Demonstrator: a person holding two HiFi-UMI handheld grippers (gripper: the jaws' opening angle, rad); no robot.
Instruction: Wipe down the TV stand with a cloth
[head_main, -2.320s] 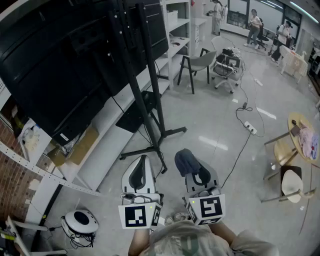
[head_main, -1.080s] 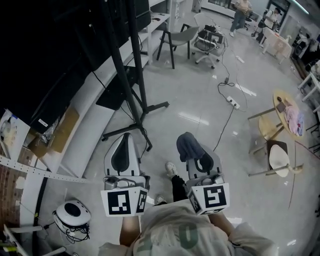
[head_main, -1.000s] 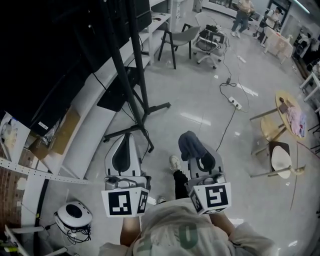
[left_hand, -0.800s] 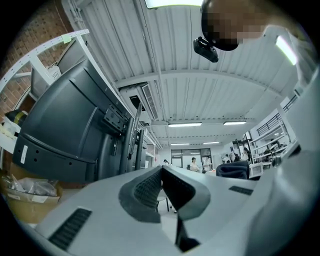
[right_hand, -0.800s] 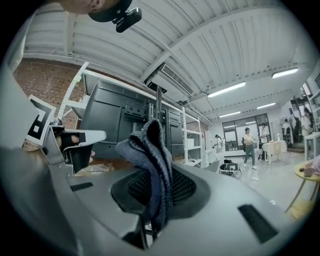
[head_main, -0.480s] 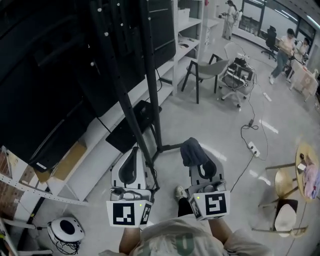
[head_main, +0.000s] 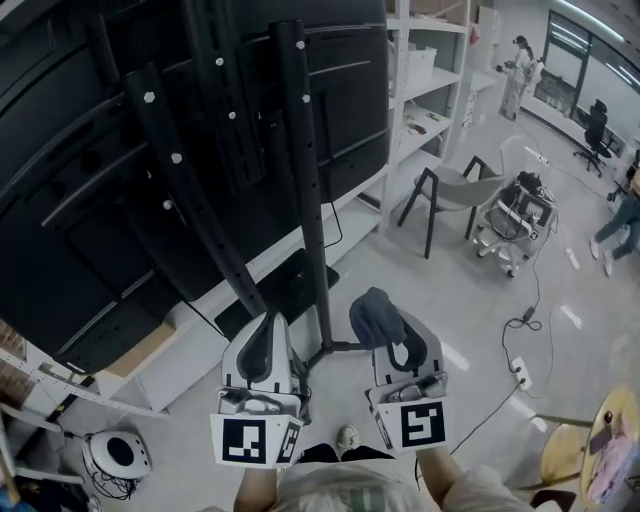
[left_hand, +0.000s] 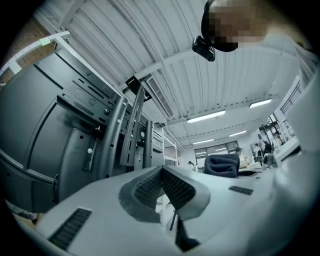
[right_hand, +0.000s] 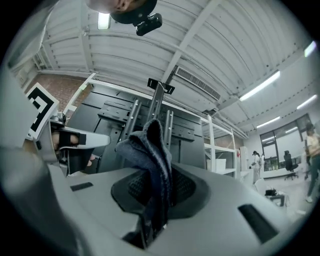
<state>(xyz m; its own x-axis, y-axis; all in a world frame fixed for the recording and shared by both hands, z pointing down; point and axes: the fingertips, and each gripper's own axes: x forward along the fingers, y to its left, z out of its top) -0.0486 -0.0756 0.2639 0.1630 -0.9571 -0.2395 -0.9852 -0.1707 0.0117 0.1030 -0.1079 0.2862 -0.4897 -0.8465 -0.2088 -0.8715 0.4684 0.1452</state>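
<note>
Pinching one dark blue-grey cloth (head_main: 374, 313) in the right gripper (head_main: 388, 338), crumpled into ribbed folds above the jaws. Holding the left gripper (head_main: 266, 338) pressed together on nothing. Hovering both grippers side by side near the black TV stand (head_main: 303, 180), facing its two hole-studded posts.

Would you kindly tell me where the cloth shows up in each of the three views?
Head view: cloth just right of centre, bunched at the tip of the right gripper.
Left gripper view: cloth at mid-right, beyond the shut jaws.
Right gripper view: cloth in the centre, clamped between the jaws.
Shared landmark: the black TV stand posts.
</note>
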